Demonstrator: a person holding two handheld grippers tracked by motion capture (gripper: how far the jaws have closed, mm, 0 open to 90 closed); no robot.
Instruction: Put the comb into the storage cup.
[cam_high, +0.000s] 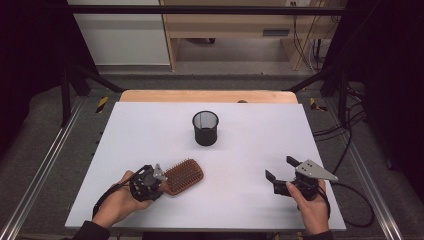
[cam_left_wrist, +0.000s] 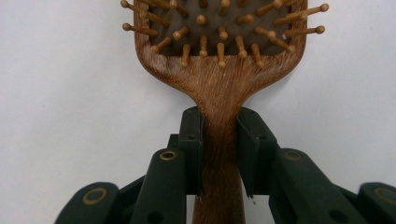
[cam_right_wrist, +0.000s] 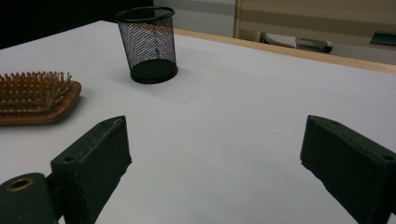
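1. Left gripper (cam_high: 161, 176): located at the near left of the white table (cam_high: 250, 145), held in the person's left hand (cam_high: 120, 200). Its jaws are clenched on the handle of the wooden hairbrush (cam_high: 184, 176); in the left gripper view both pads are seen pressed against the handle's sides (cam_left_wrist: 219, 154).
2. Wooden hairbrush: laid flat on the table, bristles upward. Its long axis is set on a slight diagonal in the high view, the handle end toward the near left inside the jaws, the paddle head pointed right and slightly away.
3. Right gripper (cam_high: 282, 167): held at the near right by the right hand (cam_high: 312, 205), well apart from the brush. Its jaws are spread wide and nothing is gripped.
4. Black mesh cup (cam_high: 205, 128): stood upright at mid-table, beyond the brush head, apart from it.
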